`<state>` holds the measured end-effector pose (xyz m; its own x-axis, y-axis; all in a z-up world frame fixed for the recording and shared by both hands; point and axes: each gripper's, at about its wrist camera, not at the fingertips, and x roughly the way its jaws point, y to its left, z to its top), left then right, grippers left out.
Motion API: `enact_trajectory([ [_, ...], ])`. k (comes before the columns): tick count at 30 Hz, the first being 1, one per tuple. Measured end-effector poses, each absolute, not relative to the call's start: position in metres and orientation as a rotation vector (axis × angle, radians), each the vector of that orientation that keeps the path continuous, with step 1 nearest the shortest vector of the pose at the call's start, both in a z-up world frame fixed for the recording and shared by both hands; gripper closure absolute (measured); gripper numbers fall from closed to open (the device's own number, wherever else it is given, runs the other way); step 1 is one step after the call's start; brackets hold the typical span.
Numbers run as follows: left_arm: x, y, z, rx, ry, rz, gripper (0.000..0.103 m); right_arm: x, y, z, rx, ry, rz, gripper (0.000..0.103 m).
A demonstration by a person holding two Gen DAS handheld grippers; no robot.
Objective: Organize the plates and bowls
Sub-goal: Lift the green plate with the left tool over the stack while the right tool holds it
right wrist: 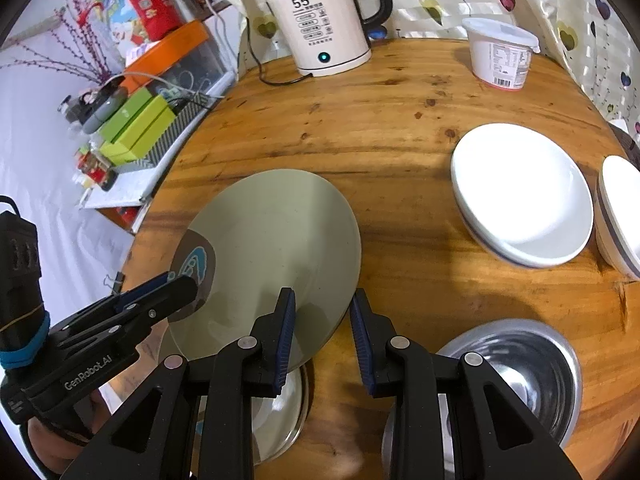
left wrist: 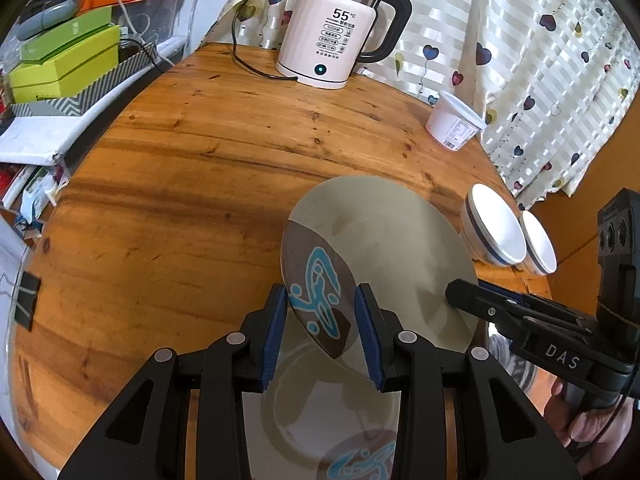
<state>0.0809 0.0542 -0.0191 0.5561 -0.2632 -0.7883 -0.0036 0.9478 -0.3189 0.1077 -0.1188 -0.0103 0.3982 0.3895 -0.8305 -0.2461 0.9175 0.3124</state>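
A grey-green plate (left wrist: 380, 248) with a brown and blue pattern is held tilted above the wooden table (left wrist: 180, 184). My left gripper (left wrist: 322, 332) straddles its patterned rim, jaws apart at plate width. My right gripper (right wrist: 322, 336) straddles the opposite rim of the same plate (right wrist: 272, 248). Whether the pads press the rim I cannot tell. A second matching plate (left wrist: 320, 420) lies beneath on a steel dish (right wrist: 280, 412). Two white bowls (left wrist: 496, 228) stand at the right, also in the right wrist view (right wrist: 520, 196). A steel bowl (right wrist: 516, 364) sits near the front.
An electric kettle (left wrist: 332, 36) with its cord stands at the back of the table. A white lidded tub (left wrist: 456, 120) stands at the back right. Boxes and clutter (left wrist: 64, 64) fill a shelf left of the table. A curtain (left wrist: 540, 60) hangs behind.
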Motion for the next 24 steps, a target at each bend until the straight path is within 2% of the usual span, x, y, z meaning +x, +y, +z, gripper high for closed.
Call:
enact_trajectory([
  [24,0.022,0.064,-0.025,-0.315,0.966,-0.094,0.067,0.066,-0.103,-0.011,0.098,1.086,0.462,0.076],
])
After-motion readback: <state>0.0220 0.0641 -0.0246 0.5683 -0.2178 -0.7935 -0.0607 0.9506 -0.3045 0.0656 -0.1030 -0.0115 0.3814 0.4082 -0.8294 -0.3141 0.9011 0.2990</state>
